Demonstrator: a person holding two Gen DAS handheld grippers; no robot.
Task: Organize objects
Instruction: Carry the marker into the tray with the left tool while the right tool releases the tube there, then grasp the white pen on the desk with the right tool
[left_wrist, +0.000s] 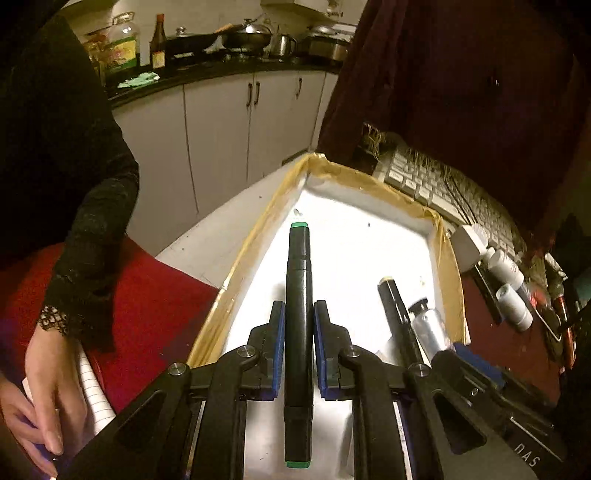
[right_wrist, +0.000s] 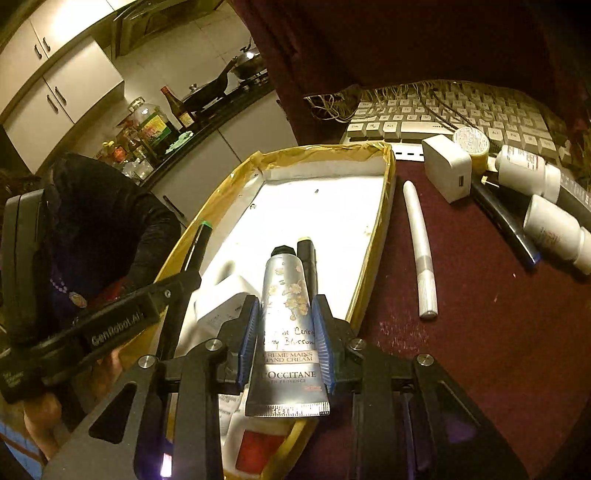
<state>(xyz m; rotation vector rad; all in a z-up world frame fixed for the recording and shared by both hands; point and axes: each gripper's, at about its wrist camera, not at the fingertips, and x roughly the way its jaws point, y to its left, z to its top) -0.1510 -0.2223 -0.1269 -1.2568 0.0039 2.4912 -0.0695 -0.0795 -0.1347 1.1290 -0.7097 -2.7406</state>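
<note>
My left gripper (left_wrist: 300, 310) is shut on a black marker with green ends (left_wrist: 298, 280), which points forward above the white inside of a tape-rimmed box (left_wrist: 258, 229). My right gripper (right_wrist: 285, 301) is shut on a silver flowered hand cream tube (right_wrist: 286, 332), cap forward, over the near end of the same box (right_wrist: 369, 147). A second black marker (right_wrist: 308, 258) lies in the box just right of the tube. In the right wrist view the left gripper (right_wrist: 184, 277) comes in from the left with its marker's green tip (right_wrist: 205, 225) over the box's left rim.
On the maroon cloth to the right of the box lie a white pen-like stick (right_wrist: 421, 254), a white charger (right_wrist: 447, 168), white pill bottles (right_wrist: 524, 173) and a keyboard (right_wrist: 443, 110). A white packet (right_wrist: 225, 295) lies in the box. A person's hand (left_wrist: 44, 387) rests on a lined notepad at the left.
</note>
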